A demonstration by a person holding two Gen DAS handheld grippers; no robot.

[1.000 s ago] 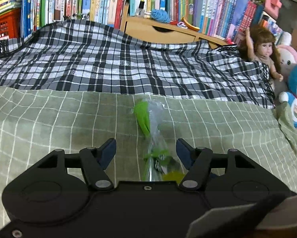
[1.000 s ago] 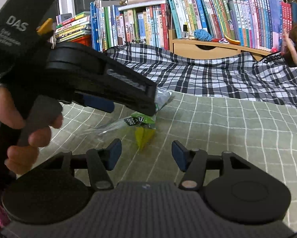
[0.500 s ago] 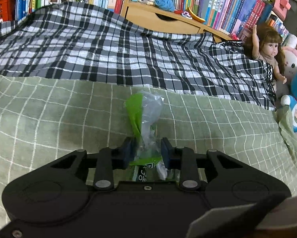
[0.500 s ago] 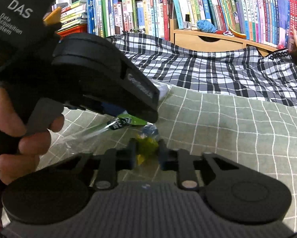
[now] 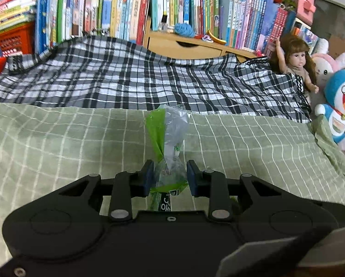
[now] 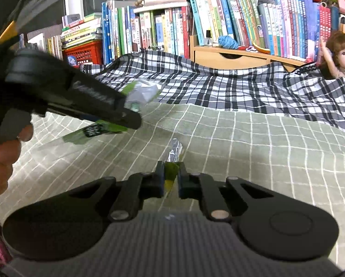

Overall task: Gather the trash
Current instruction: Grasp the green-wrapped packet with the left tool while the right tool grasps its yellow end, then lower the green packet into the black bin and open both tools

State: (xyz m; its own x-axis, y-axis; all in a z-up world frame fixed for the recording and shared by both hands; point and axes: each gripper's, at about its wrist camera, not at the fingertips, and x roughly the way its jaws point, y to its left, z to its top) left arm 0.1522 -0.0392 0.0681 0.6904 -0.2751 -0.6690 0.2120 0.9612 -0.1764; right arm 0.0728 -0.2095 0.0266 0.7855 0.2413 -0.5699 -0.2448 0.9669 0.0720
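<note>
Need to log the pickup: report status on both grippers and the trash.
Left gripper shut on clear-and-green wrapper. Right gripper just closed, shut on small yellow-green wrapper. Both pieces off the green checked blanket. Nothing in the way.

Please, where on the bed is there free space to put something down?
The green checked cover is bare on both sides of the clear-and-green wrapper, up to the black plaid blanket. Crowded: the far right edge, with the doll and plush toys.
</note>
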